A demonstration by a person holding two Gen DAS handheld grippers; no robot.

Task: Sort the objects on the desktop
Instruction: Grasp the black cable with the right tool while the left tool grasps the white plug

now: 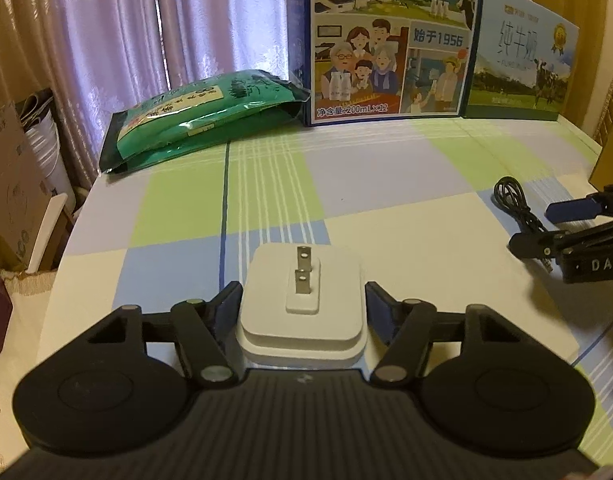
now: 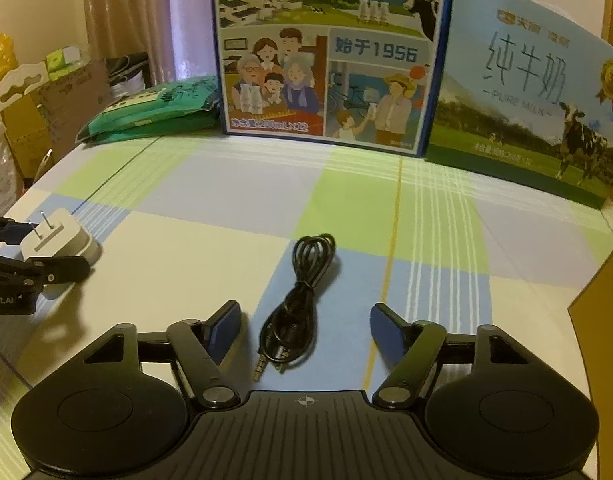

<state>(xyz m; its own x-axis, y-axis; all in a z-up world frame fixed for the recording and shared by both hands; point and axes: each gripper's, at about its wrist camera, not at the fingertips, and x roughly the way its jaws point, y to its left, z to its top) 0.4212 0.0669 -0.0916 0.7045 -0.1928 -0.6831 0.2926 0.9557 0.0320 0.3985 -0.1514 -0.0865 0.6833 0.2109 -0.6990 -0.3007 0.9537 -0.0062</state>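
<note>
— What is the left gripper (image 1: 302,308) doing over there?

— It is sitting low on the checked tablecloth (image 1: 406,216) with its two blue pads on either side of the white plug adapter (image 1: 302,300); the pads are looking pressed against the adapter's sides, so it is gripping it; the adapter is lying on its back with its two metal prongs sticking up.

— And the right gripper (image 2: 305,328)?

— Its jaws are standing wide apart and holding nothing; the coiled black audio cable (image 2: 302,292) is lying on the cloth between the fingers, touching neither pad, with its jack plugs pointing to the near side.

— Where are those two things lying relative to each other?

— The adapter is resting on the left of the table, the cable well to its right; at the far edge a blue milk carton box (image 1: 390,44) is standing upright, a pale pure-milk box (image 2: 534,104) is standing just to its right, and green packets (image 1: 198,116) are lying stacked to its left.
</note>
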